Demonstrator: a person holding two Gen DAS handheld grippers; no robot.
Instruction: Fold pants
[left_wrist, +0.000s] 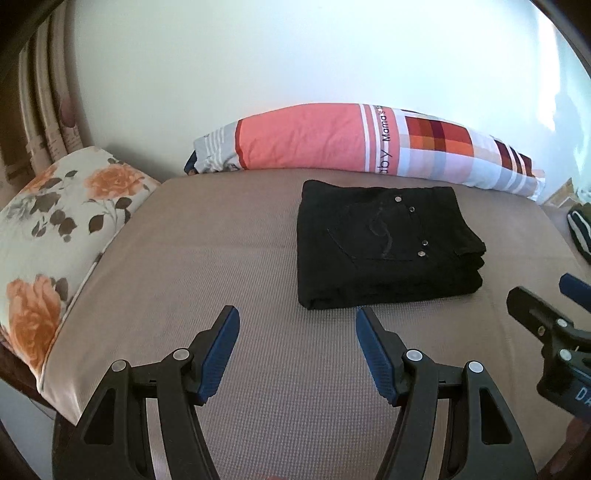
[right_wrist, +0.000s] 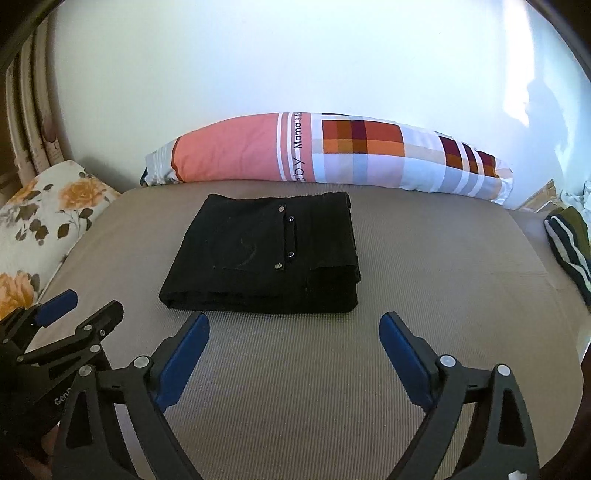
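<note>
Lying on the tan bed (left_wrist: 221, 251) is a pair of black pants (left_wrist: 384, 243), folded into a thick, almost square packet with several layers showing at its right edge. Small metal rivets are shining on the top layer. The left tool (left_wrist: 297, 325) is hovering just in front of the pants, its blue pads spread wide and gripping nothing. The right tool (right_wrist: 293, 328) is also hanging near the front edge of the pants (right_wrist: 266, 254), released in the same way, with only the bed (right_wrist: 443, 258) showing between its fingers. Neither tool is touching the cloth. Behind the pants, a long pillow (right_wrist: 332, 151) with pink and checked parts is leaning against the white wall. A flowered cushion (left_wrist: 62, 221) is sitting at the left side of the bed, and a striped dark garment (right_wrist: 569, 243) is lying at the right edge.
</note>
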